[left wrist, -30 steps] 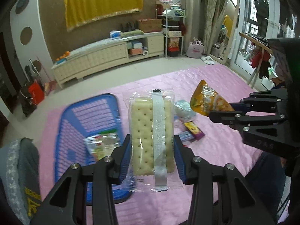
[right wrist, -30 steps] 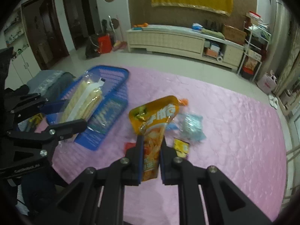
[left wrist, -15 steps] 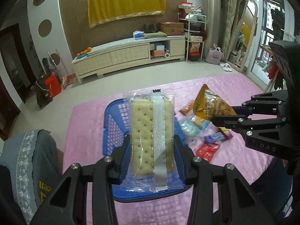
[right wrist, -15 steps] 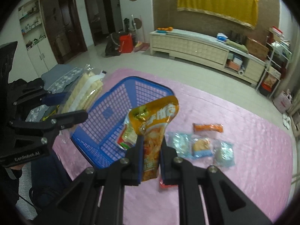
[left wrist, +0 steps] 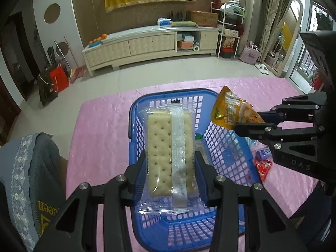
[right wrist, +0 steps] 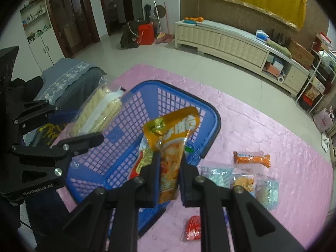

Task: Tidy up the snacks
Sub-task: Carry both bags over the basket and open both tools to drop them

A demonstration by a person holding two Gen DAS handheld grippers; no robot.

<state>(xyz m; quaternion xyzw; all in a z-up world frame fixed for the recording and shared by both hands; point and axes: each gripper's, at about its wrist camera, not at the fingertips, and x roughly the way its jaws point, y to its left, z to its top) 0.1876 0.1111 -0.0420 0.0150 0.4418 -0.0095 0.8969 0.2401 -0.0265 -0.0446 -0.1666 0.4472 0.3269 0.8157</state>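
Observation:
My left gripper [left wrist: 170, 157] is shut on a clear pack of cream crackers [left wrist: 168, 149], held upright over the blue plastic basket [left wrist: 222, 145]. The right gripper [right wrist: 169, 157] is shut on an orange snack pouch [right wrist: 171, 138], which hangs over the basket [right wrist: 130, 130] too. In the right wrist view the cracker pack [right wrist: 98, 113] and left gripper [right wrist: 77, 124] sit over the basket's left rim. A snack with a green edge [left wrist: 198, 136] lies inside the basket. From the left wrist view the pouch [left wrist: 233, 113] juts in at the right.
The basket stands on a pink quilted cover [right wrist: 262, 130]. Loose snacks lie right of it: an orange bar [right wrist: 252, 159], pale blue packets [right wrist: 266, 191], a red packet [right wrist: 193, 229]. A grey cloth [left wrist: 27, 168] drapes at the left. Tiled floor and a long cabinet [left wrist: 147, 44] lie beyond.
Both grippers swept leftward with their snacks and now hang over the blue basket. The loose packets have slid off to the right of both views.

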